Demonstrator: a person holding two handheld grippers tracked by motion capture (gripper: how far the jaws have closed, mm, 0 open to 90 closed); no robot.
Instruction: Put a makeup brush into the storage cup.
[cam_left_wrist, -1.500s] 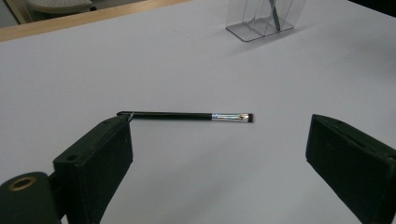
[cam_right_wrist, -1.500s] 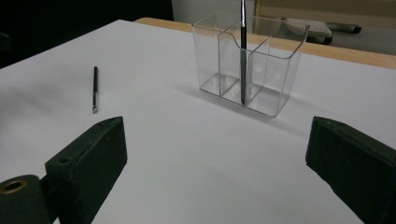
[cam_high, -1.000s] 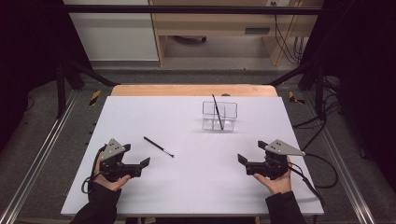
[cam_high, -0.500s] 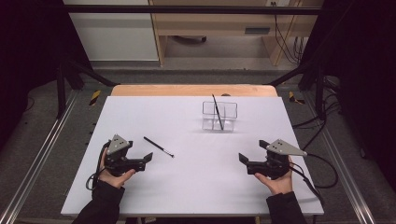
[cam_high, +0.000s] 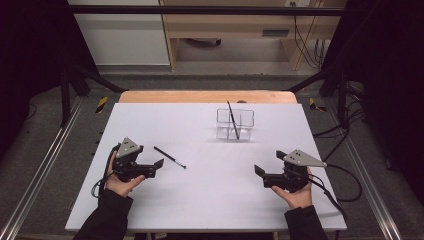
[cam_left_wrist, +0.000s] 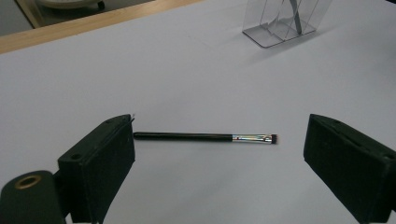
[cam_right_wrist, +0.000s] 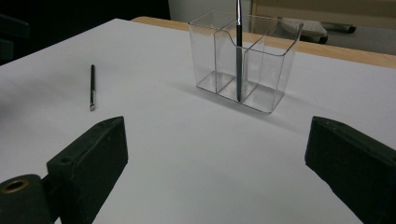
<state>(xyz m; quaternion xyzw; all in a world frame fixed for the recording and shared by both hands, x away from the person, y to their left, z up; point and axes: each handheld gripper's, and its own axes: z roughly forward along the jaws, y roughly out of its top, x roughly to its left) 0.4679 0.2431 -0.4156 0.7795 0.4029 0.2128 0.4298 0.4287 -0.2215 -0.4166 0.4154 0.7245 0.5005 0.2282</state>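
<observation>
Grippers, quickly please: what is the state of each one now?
Left gripper: open, holding nothing; the brush lies between its jaws.
Right gripper: open, holding nothing.

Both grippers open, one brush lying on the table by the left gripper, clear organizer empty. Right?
Not quite: the organizer isn't empty. The right gripper view shows a second brush standing in it. The rest holds: left gripper and right gripper are open, and one brush lies on the table by the left gripper.

Open claw (cam_left_wrist: 219, 154), brush (cam_left_wrist: 205, 137) between jaws
</observation>
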